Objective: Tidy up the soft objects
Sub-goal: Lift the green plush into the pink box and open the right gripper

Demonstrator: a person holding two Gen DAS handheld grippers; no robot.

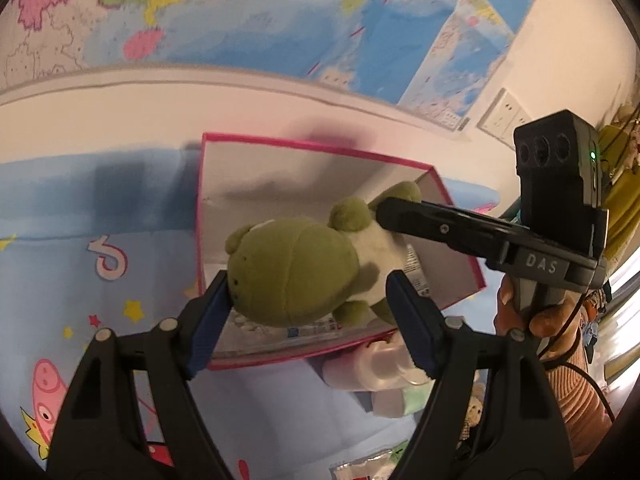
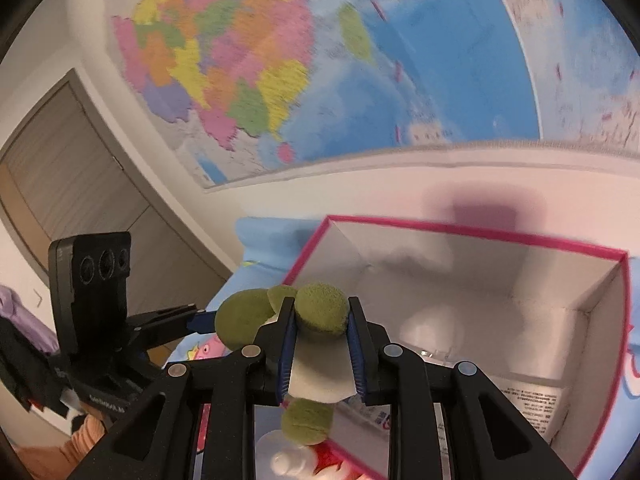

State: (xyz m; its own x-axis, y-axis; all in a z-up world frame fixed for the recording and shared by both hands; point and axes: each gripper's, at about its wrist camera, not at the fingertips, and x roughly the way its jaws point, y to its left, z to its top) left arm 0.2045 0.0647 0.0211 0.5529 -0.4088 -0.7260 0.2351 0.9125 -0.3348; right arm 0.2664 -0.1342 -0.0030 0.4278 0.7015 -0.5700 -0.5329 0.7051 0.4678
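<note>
We cannot read the blurred wall map (image 2: 304, 80). The green plush toy (image 1: 296, 268) hides part of the pink-edged box (image 1: 280, 184) floor, and its face is turned from us. The white bottle (image 1: 376, 364) sits half hidden beneath the box, its label unseen.

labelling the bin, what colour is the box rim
Bright pink on the box rim, with a plain white inside; clearest in the right wrist view.

Map (image 2: 280, 72) is hung on white wall (image 1: 200, 112). Socket (image 1: 505, 115) is mounted right of it. Grey door (image 2: 72, 184) is seen at left. Bed is covered by cartoon sheet (image 1: 80, 280).
</note>
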